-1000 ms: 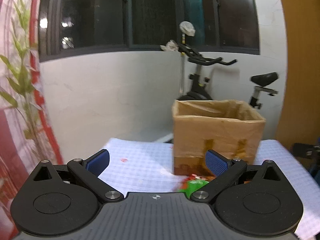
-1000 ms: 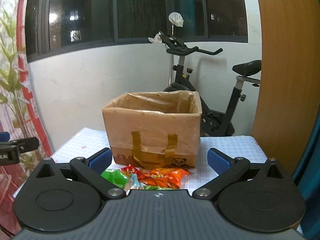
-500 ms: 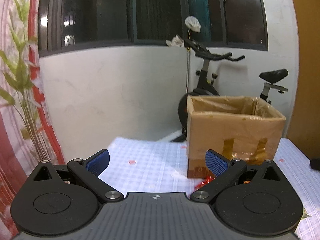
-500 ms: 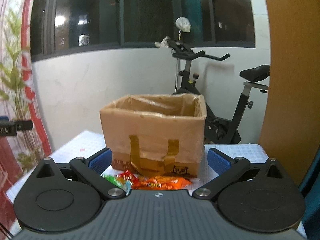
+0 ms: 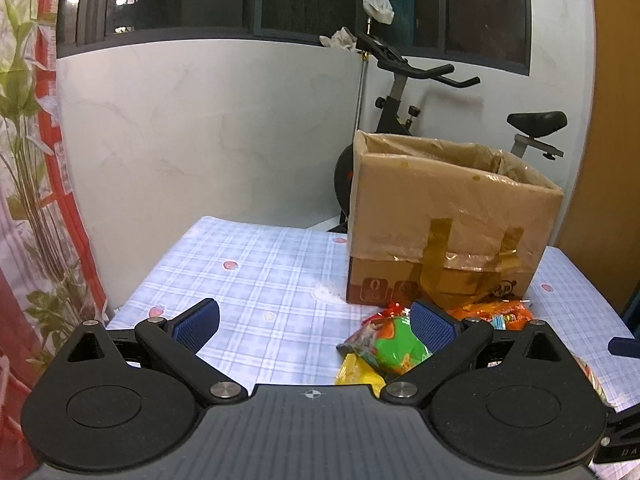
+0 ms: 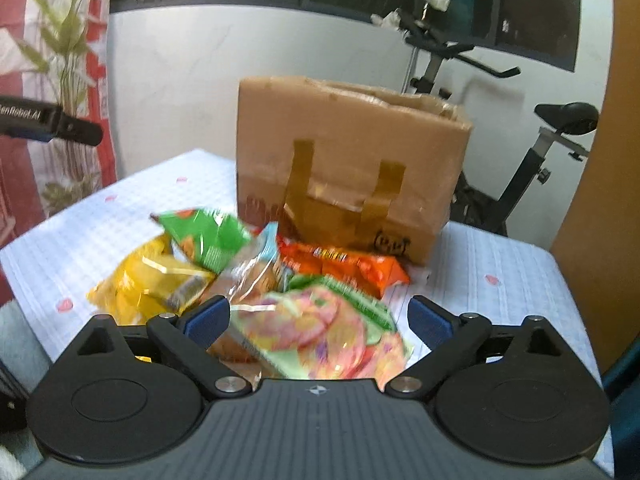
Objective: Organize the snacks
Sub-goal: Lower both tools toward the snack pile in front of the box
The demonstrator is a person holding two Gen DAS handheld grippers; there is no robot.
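Observation:
An open cardboard box [image 5: 448, 224] stands at the back of the checked tablecloth; it also shows in the right wrist view [image 6: 348, 164]. Several snack packets lie in front of it: a green one [image 6: 208, 240], a yellow one [image 6: 148, 284], an orange one [image 6: 344, 264], a clear one [image 6: 256, 276] and a pale green one [image 6: 320, 324]. My right gripper [image 6: 318, 320] is open, its fingers either side of the pale green packet. My left gripper [image 5: 316, 322] is open and empty over bare cloth, left of the green packet [image 5: 394, 340].
An exercise bike [image 5: 404, 92] stands behind the table by the white wall. A wooden panel [image 6: 600, 160] rises at the right. A plant [image 5: 28, 160] and red curtain are at the left. The other gripper's finger [image 6: 52, 126] shows at the left of the right wrist view.
Both grippers have tipped down and come closer to the table. The snack pile now fills the right wrist view, with the pale green packet between its fingers. Both stay open.

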